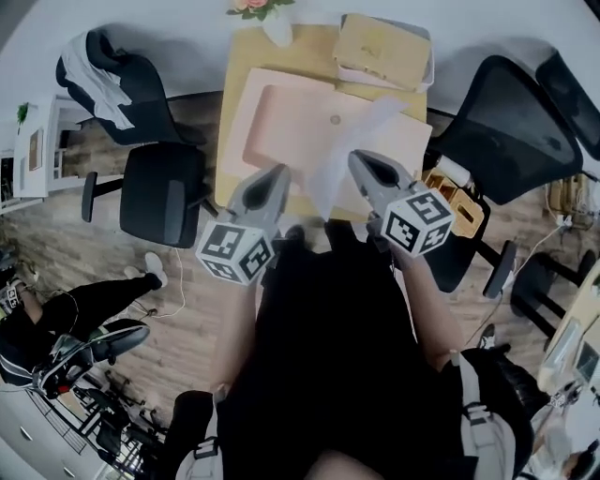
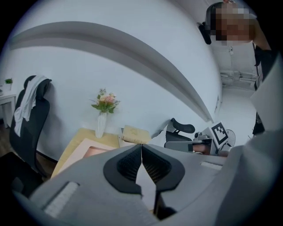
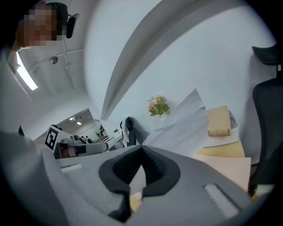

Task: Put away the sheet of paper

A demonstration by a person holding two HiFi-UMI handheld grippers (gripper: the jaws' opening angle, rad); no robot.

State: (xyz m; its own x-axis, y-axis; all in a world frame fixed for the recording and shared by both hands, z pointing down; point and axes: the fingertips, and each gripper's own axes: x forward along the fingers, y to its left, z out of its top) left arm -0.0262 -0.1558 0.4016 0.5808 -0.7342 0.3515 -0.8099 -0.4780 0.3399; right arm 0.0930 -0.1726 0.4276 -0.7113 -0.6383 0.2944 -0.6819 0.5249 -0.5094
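Note:
A thin white sheet of paper (image 1: 349, 141) hangs above the pink mat (image 1: 281, 122) on the wooden table (image 1: 246, 52). My right gripper (image 1: 359, 159) is shut on the sheet. In the right gripper view the sheet (image 3: 185, 119) fans up and to the right from the closed right gripper (image 3: 141, 146). My left gripper (image 1: 281, 172) hovers just left of the sheet's lower edge. In its own view the left gripper (image 2: 141, 145) has its tips together, and I see no paper pinched there.
A white tray (image 1: 427, 70) holding a tan box (image 1: 380, 42) stands at the table's far right corner, and a flower vase (image 1: 277, 28) at the far edge. Black office chairs stand left (image 1: 164, 192) and right (image 1: 506, 122) of the table.

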